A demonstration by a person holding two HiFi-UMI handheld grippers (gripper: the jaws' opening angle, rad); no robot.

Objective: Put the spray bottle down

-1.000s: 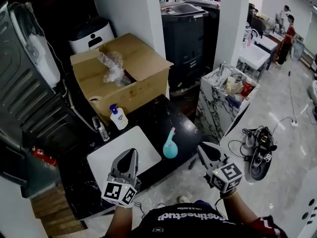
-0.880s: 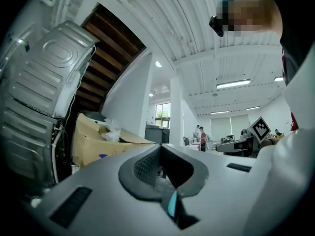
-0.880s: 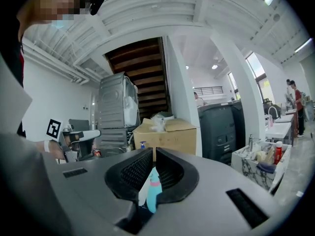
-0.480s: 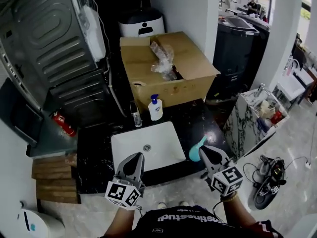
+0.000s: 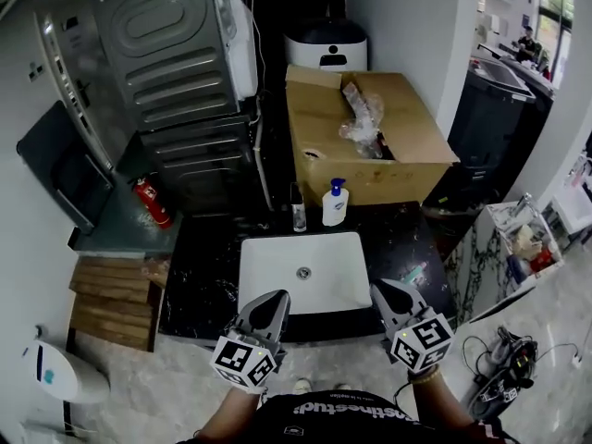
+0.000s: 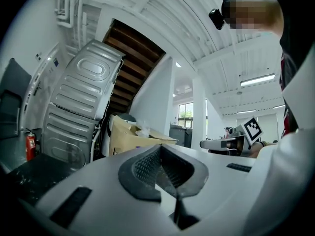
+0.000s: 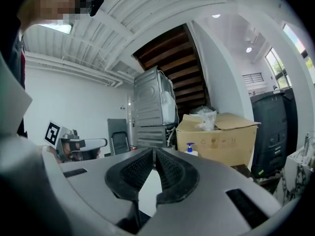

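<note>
Nearest us, two grippers: the left gripper (image 5: 277,297) and right gripper (image 5: 380,288), each with its jaws pressed together and empty. Just beyond the right one, near the worktop's (image 5: 199,285) right edge, we count one spray bottle (image 5: 413,272), mostly hidden. One white sink (image 5: 301,271) sits mid-worktop. One pump bottle (image 5: 335,202) stands at the back edge. Behind it, one open cardboard box (image 5: 407,146) holds crumpled clear plastic (image 5: 359,114).

The basin (image 5: 301,271) is set in the surface (image 5: 199,289). The faucet (image 5: 298,209) and pump bottle (image 5: 334,202) stand side by side behind the basin. The spray bottle (image 5: 413,272) sits on the surface, right of the basin. The cardboard box (image 5: 370,146) stands behind the pump bottle.
</note>
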